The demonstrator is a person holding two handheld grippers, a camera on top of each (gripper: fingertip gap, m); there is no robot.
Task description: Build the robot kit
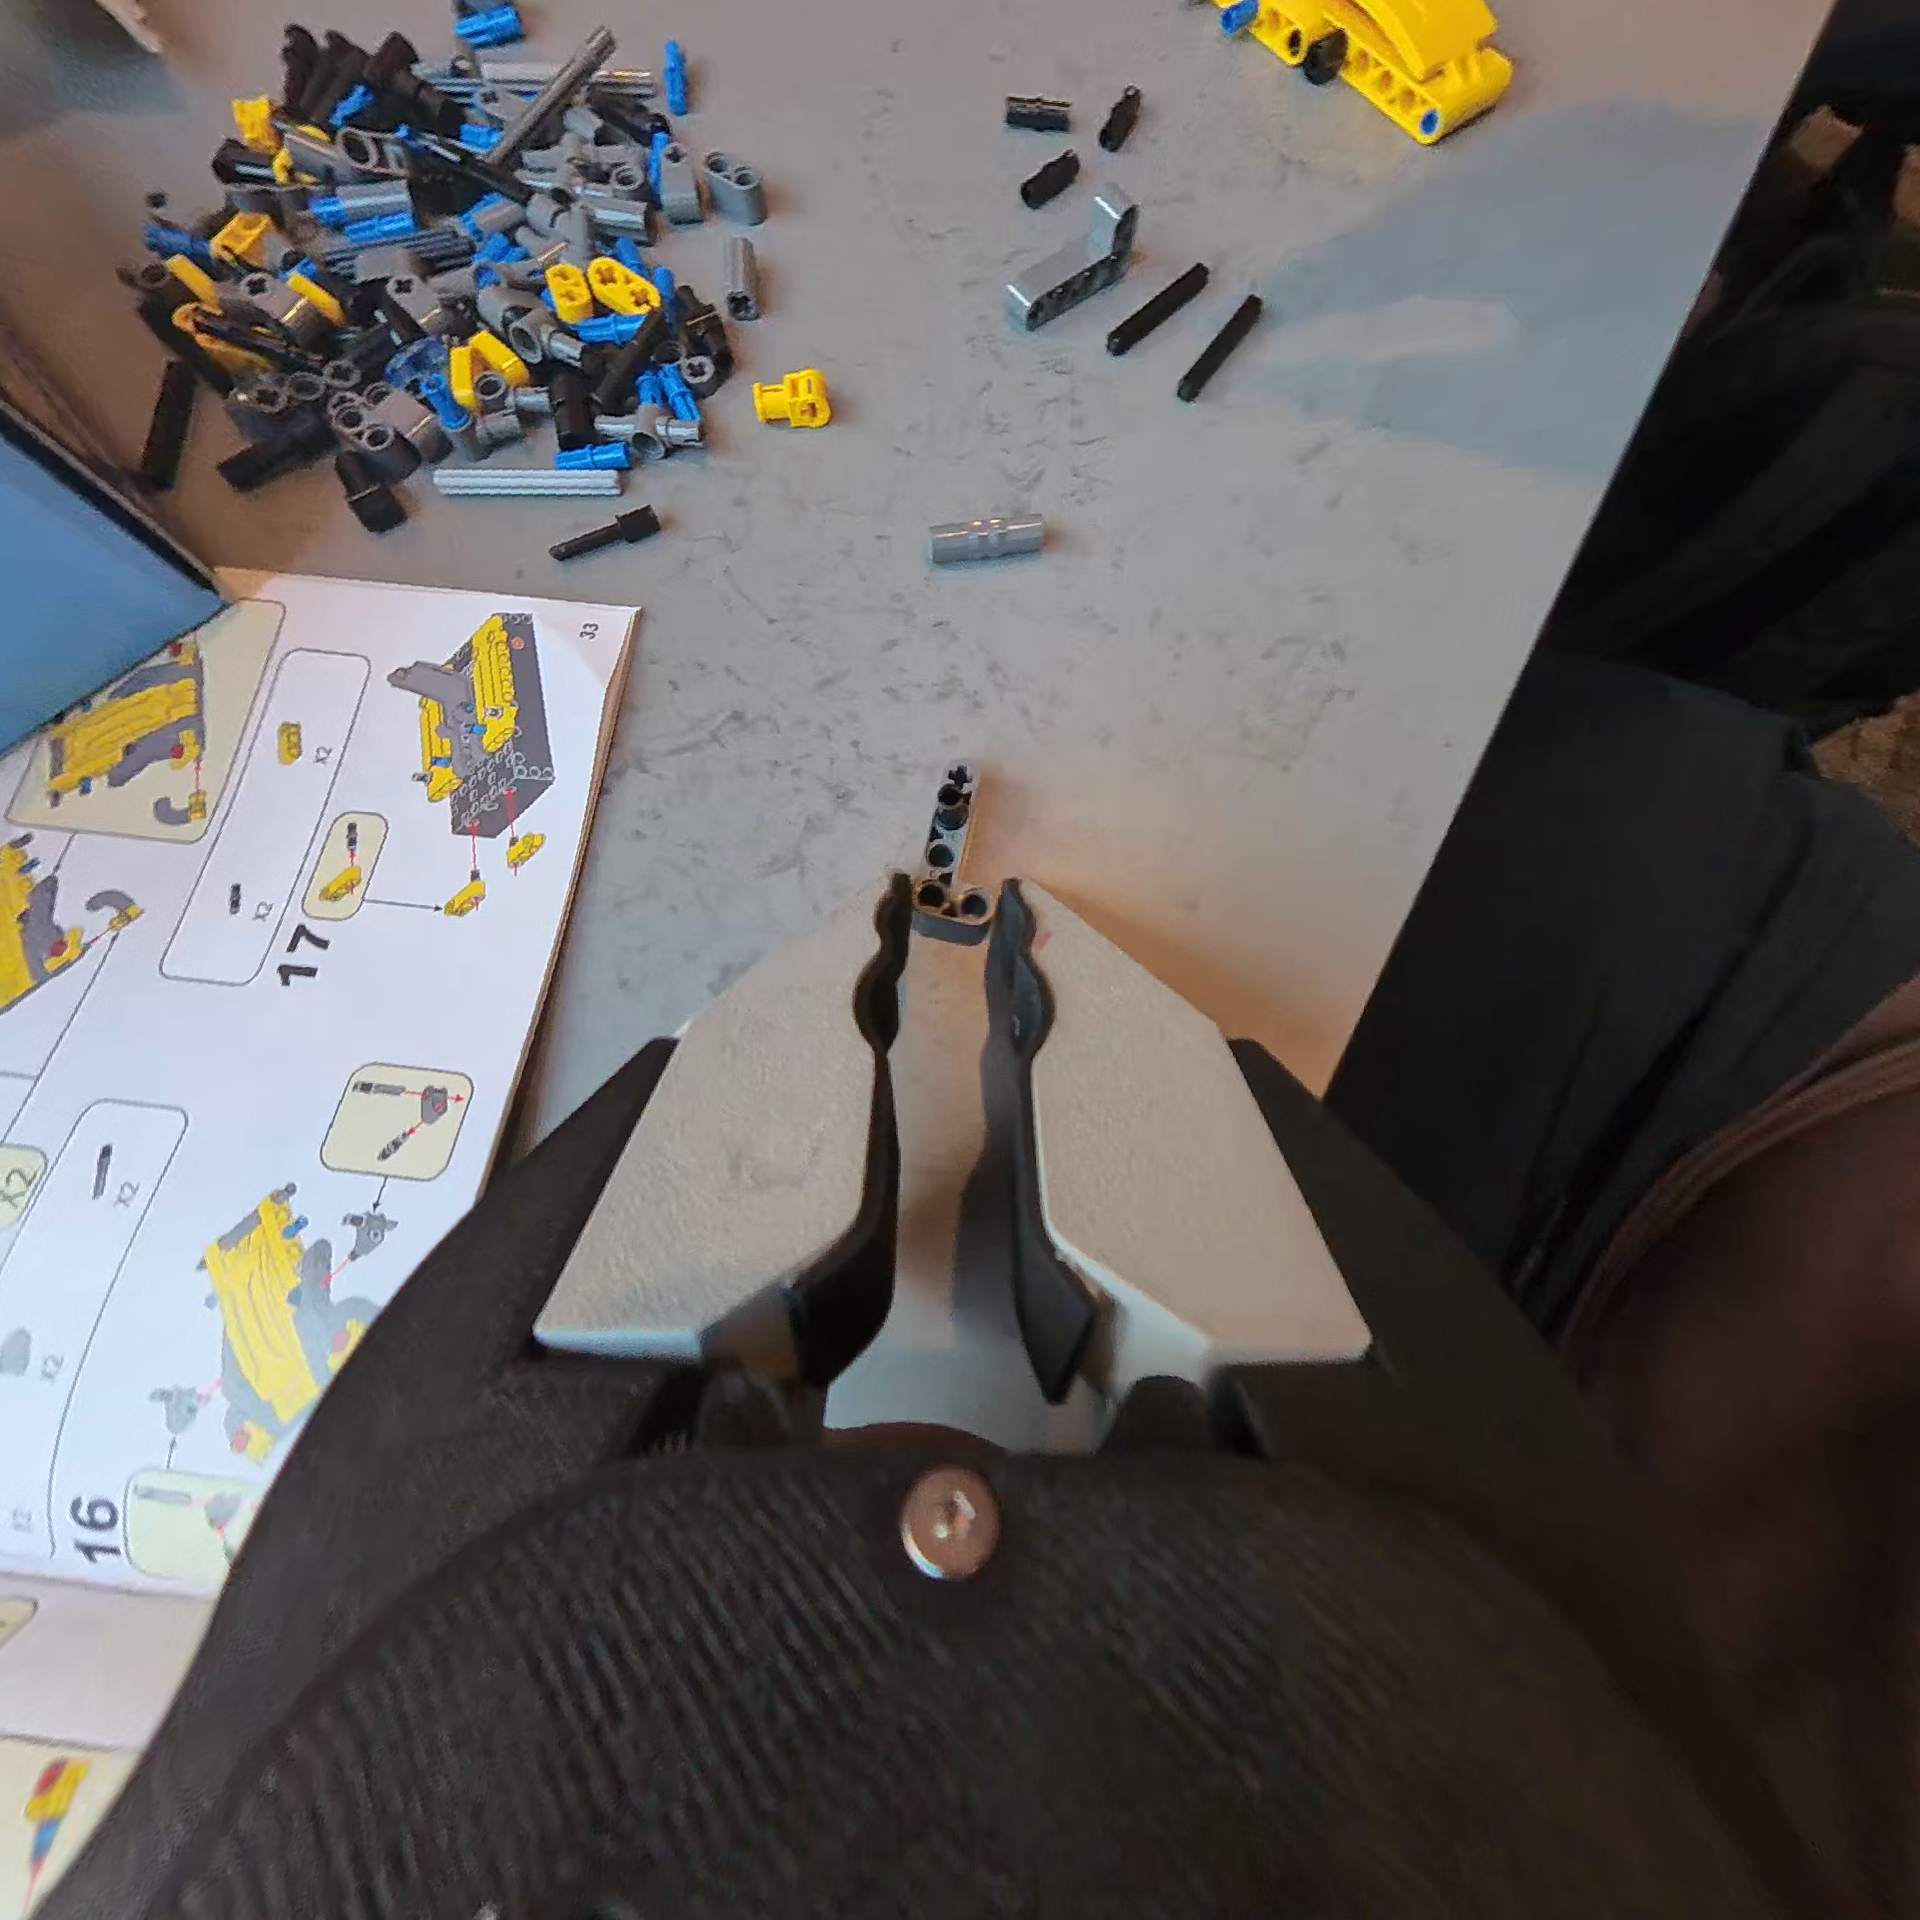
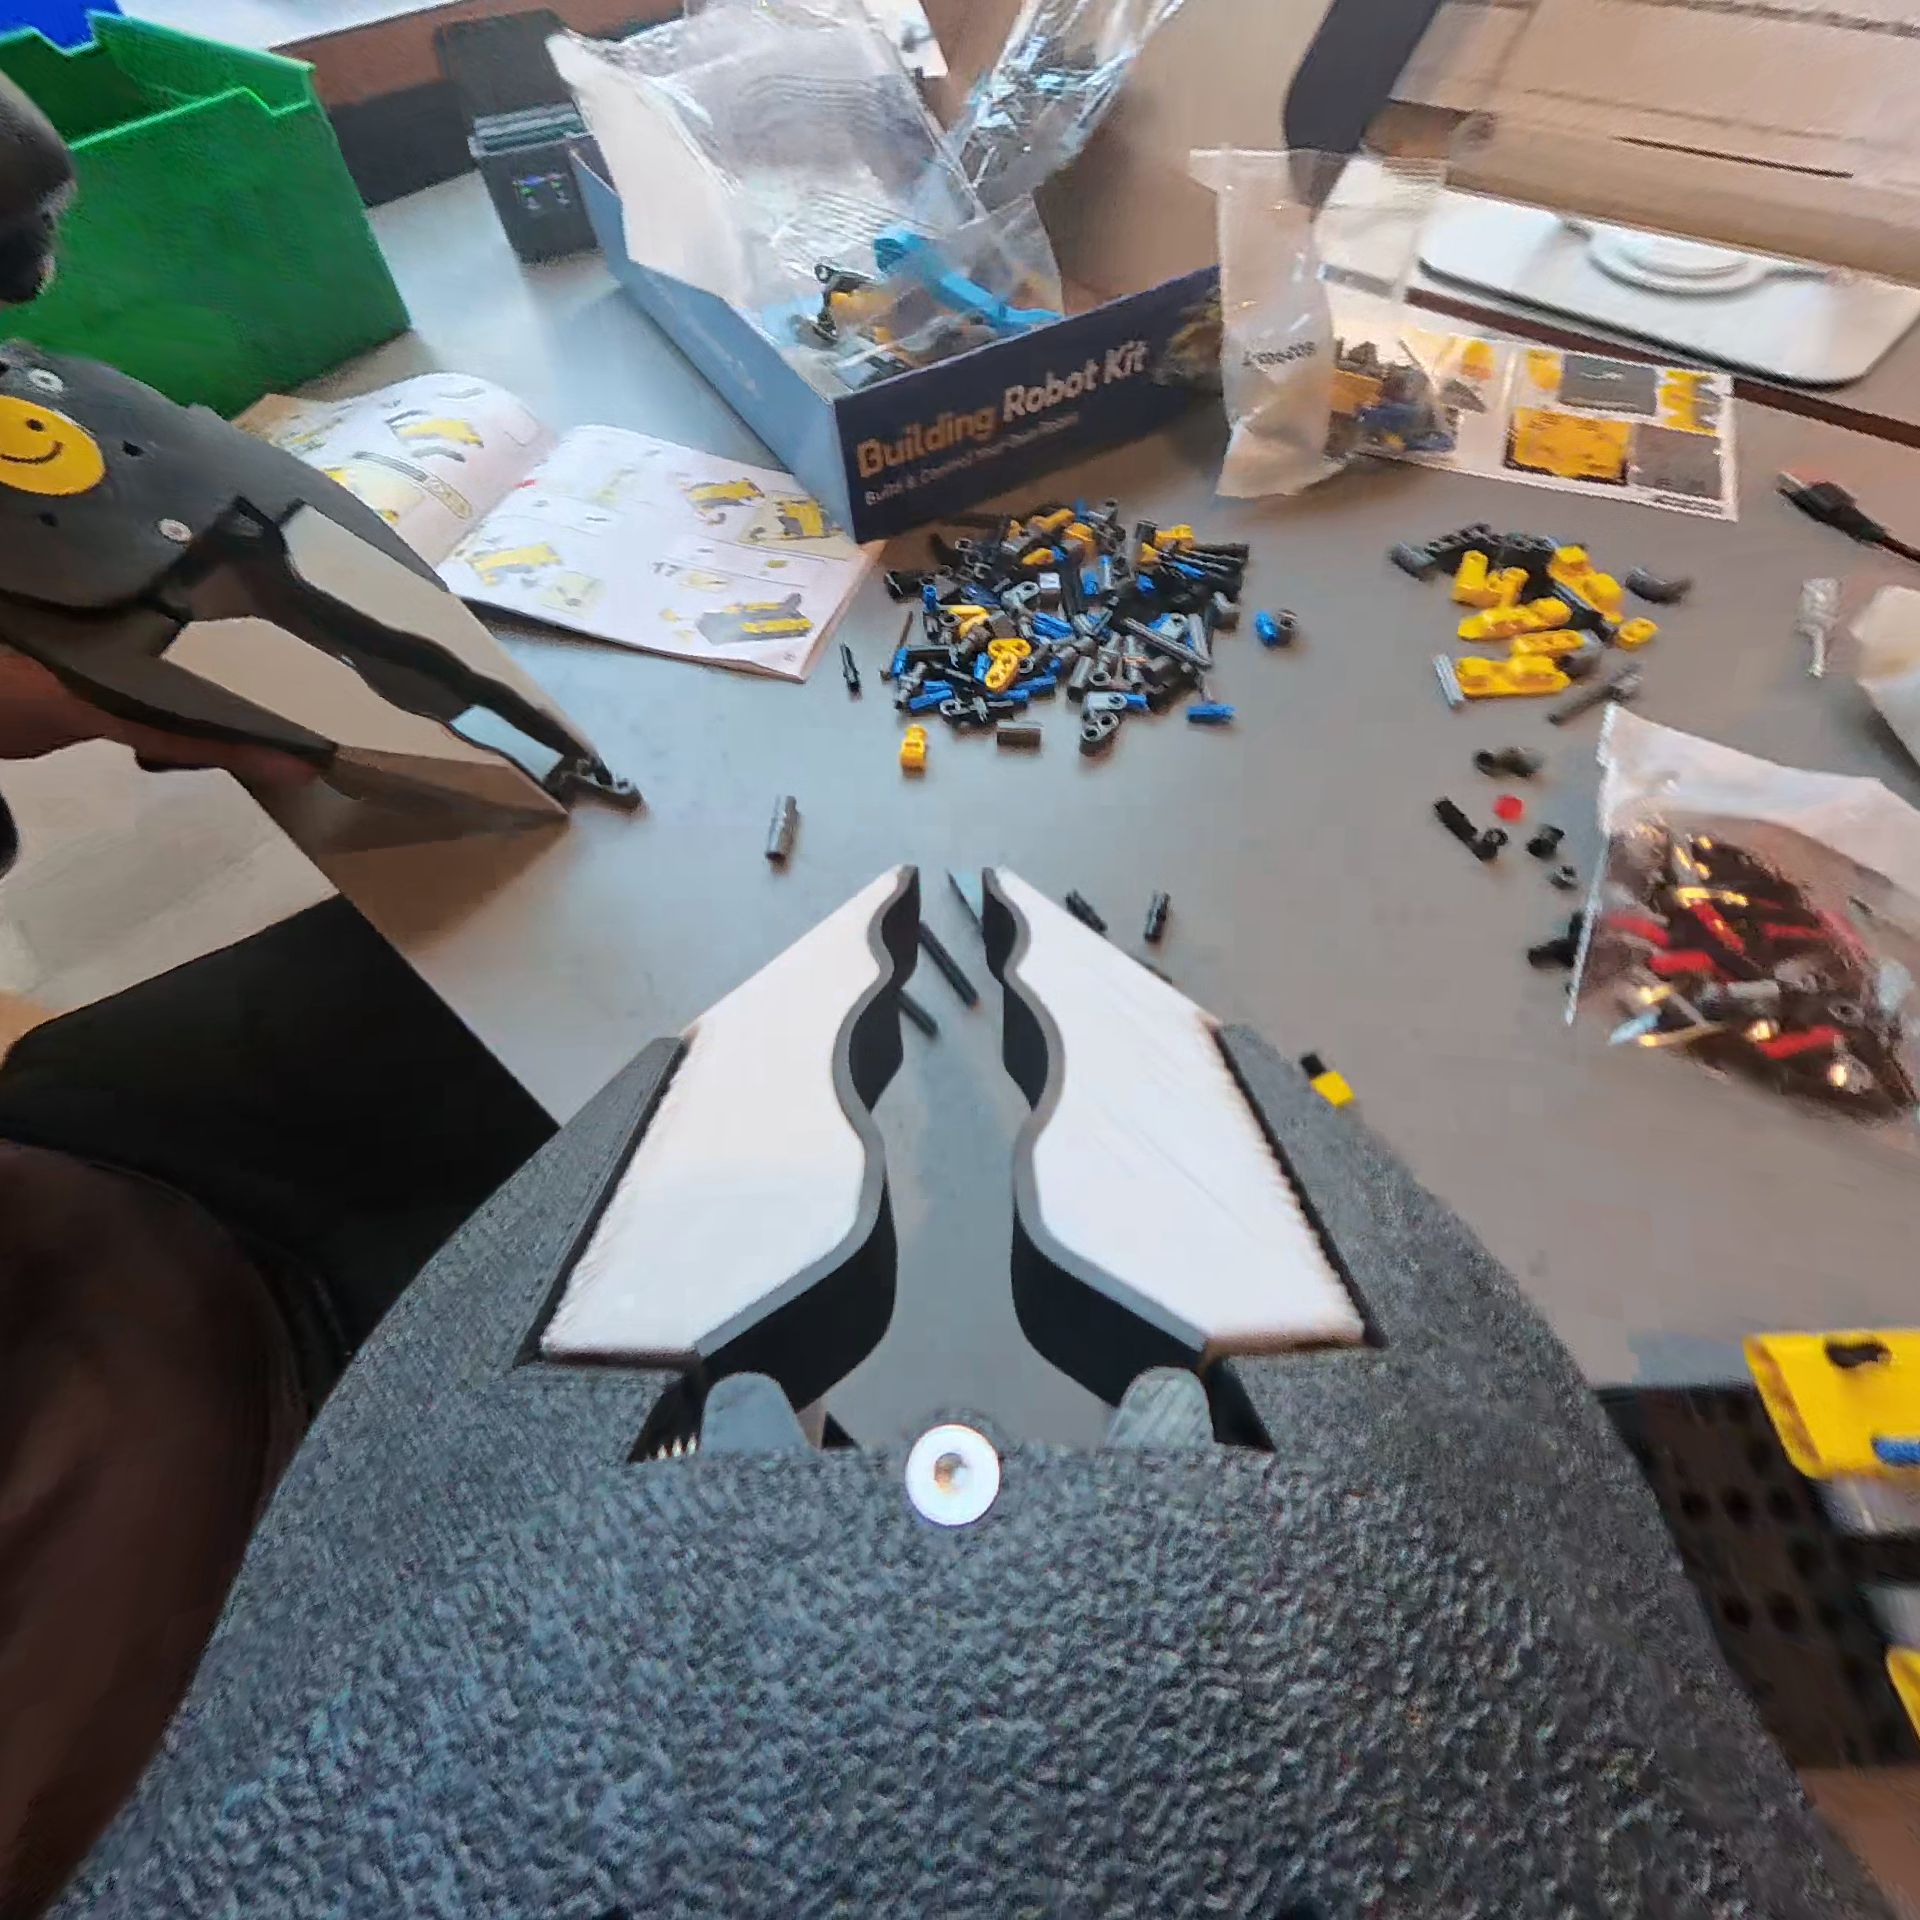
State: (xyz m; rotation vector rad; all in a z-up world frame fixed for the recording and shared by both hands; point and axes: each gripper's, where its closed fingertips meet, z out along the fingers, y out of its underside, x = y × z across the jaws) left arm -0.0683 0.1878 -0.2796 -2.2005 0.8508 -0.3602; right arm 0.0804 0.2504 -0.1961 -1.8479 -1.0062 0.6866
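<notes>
My left gripper (image 1: 954,902) is shut on a small dark grey angled beam with holes (image 1: 952,831), holding it by its short end just above the grey table (image 1: 1195,644). It also shows in the right wrist view, where the left gripper (image 2: 582,774) sits at the left with the beam (image 2: 613,792) at its tips. My right gripper (image 2: 951,881) is open with a narrow gap and holds nothing. It hovers over two black axle rods (image 2: 948,961) and a light grey angled beam (image 2: 966,891) on the table.
A pile of small black, blue, grey and yellow parts (image 1: 436,270) (image 2: 1070,634) lies ahead. An open instruction booklet (image 1: 260,987) (image 2: 623,540) is to the left. A blue kit box (image 2: 935,395), bags of parts (image 2: 1756,956), yellow pieces (image 2: 1527,623), a green bin (image 2: 197,229), and the table edge (image 1: 1558,644) surround them. There is about 20 cm between the tips of the two grippers.
</notes>
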